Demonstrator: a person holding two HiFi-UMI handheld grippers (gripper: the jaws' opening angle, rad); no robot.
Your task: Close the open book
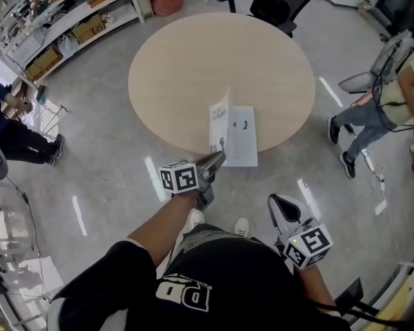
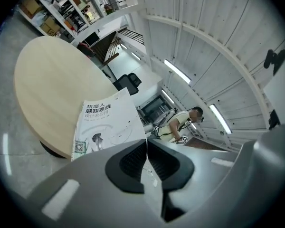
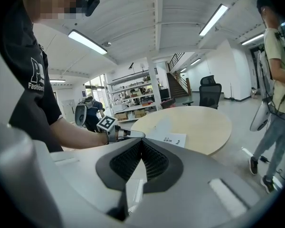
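Shelving [image 1: 62, 19], far left, stocked with boxes. Left gripper [image 1: 214, 160]: jaws pressed together, tips at the lower near edge of the raised cover [image 1: 219, 126]; whether the sheet is pinched cannot be told. Book [image 1: 239, 138]: open, on the near edge of the round table [image 1: 193, 67]; left cover standing upright with its printed face toward the left gripper, right half flat on the wood. Right gripper [image 1: 281, 209]: jaws closed on nothing, held off the table above the floor, well apart from the book. Person [image 1: 393, 102], far right, standing beyond the table.
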